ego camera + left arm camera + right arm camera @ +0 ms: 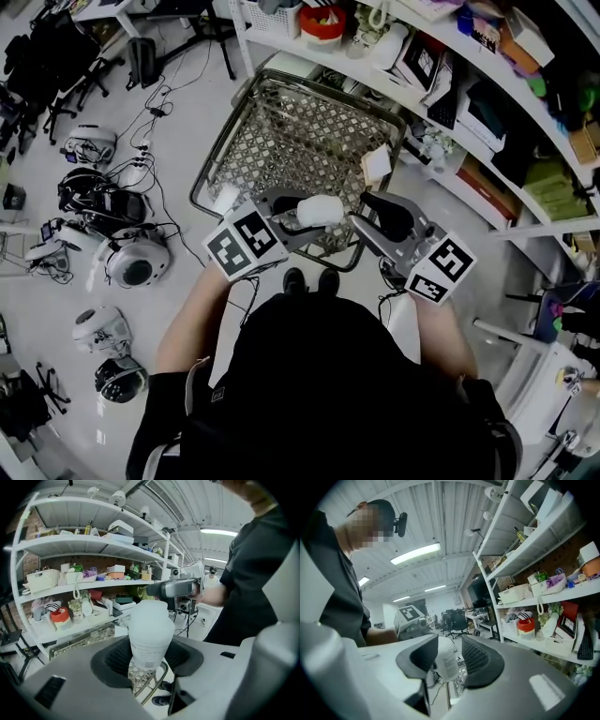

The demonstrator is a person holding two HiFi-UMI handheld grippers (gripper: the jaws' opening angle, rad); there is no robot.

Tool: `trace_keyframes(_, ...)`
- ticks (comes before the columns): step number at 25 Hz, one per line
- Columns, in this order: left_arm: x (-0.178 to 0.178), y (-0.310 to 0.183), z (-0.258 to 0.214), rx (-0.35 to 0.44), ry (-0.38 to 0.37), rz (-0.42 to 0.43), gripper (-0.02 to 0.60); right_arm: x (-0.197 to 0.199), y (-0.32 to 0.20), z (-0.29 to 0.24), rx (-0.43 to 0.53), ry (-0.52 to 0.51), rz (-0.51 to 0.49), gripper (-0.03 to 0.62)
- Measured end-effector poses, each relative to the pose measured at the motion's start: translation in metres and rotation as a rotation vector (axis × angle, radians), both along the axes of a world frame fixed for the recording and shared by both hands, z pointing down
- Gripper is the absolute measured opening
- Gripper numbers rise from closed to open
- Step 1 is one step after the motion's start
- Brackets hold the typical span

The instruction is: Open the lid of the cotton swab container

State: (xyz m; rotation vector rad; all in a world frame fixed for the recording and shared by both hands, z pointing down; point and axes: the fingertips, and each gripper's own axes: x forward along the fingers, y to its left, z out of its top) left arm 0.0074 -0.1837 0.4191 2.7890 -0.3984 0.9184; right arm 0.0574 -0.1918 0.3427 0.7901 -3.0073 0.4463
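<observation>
The cotton swab container (320, 210) is a white plastic bottle with a printed label, held level above the cart. My left gripper (302, 214) is shut on the container's (150, 637) lower body, and its rounded white lid points away from the camera. My right gripper (367, 208) faces it from the right. In the right gripper view the container's (447, 662) lid end lies between the jaws of my right gripper (451, 649), which stand open with a gap on the right pad's side. Whether the lid is lifted I cannot tell.
Under both grippers stands a wire shopping cart (309, 141) with white tags on its rim. Stocked shelves (487, 84) run along the right, with a red bowl (323, 23) on them. Round devices and cables (131, 262) litter the floor at the left.
</observation>
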Motion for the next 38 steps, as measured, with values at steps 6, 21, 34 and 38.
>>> trace_keyframes(6,0.018,0.013,-0.009,0.0,-0.01,0.134,0.199,-0.017,0.017,0.001,0.026,0.052,-0.093,0.222)
trace_keyframes(21,0.037,0.038,-0.009,-0.005,-0.045,0.354,0.199,-0.035,0.043,0.015,0.103,0.245,-0.271,0.244)
trace_keyframes(34,0.036,0.031,-0.005,0.082,0.017,0.306,0.222,-0.033,0.038,0.0,0.118,0.176,-0.235,0.23)
trace_keyframes(38,0.041,0.031,-0.009,0.079,0.061,0.293,0.222,-0.032,0.035,-0.003,0.112,0.141,-0.223,0.23)
